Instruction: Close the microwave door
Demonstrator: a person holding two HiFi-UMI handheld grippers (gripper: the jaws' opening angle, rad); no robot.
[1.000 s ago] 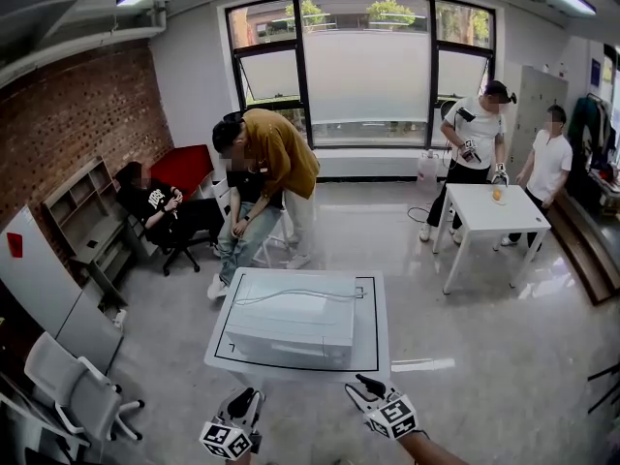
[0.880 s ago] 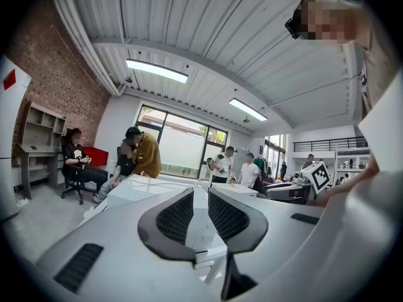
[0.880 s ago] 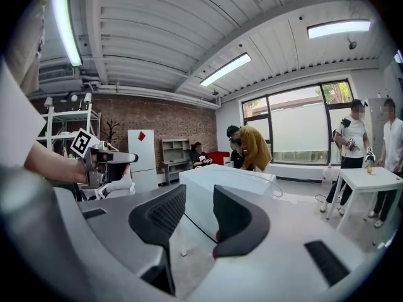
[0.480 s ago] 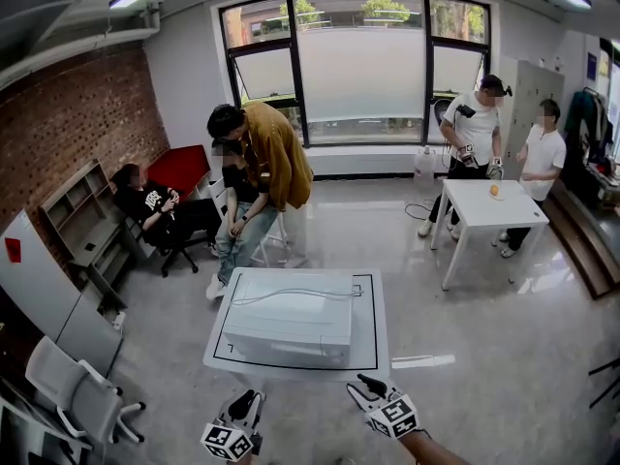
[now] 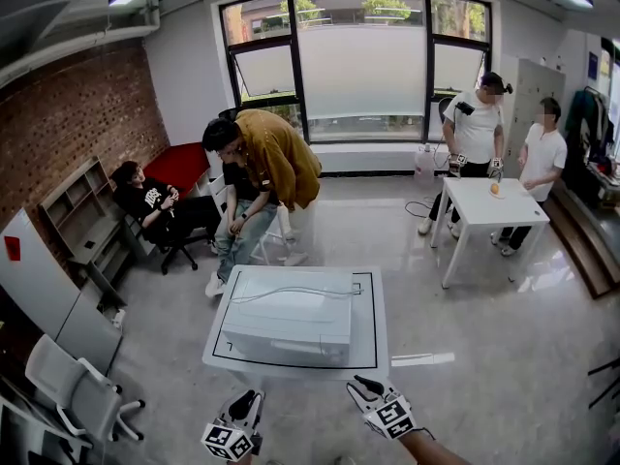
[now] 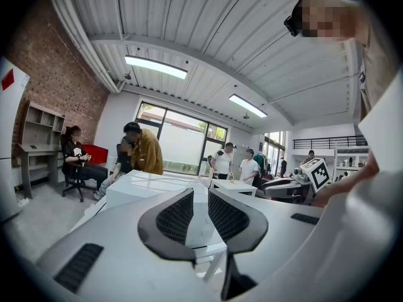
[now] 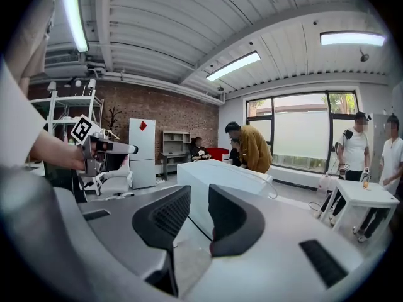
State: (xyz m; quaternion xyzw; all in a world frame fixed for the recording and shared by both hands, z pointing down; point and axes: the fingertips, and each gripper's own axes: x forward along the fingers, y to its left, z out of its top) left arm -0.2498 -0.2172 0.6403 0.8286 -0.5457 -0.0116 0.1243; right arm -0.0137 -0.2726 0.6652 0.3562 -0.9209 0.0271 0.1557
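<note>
Holding both grippers at the near side of the microwave, jaws narrowly parted and empty.

The left gripper (image 5: 254,395) and right gripper (image 5: 360,384) each show a slim gap between the pads with nothing in it. Both hang just off the near edge of the table (image 5: 372,327), touching nothing. The microwave (image 5: 291,323) stands just beyond them, centred on the table, front turned to the near side. No door is seen swung out from its body, so it may already lie shut, though the front face is too foreshortened to settle this. Risk: a hard push could slide the microwave toward the far edge or rock the small table.
</note>
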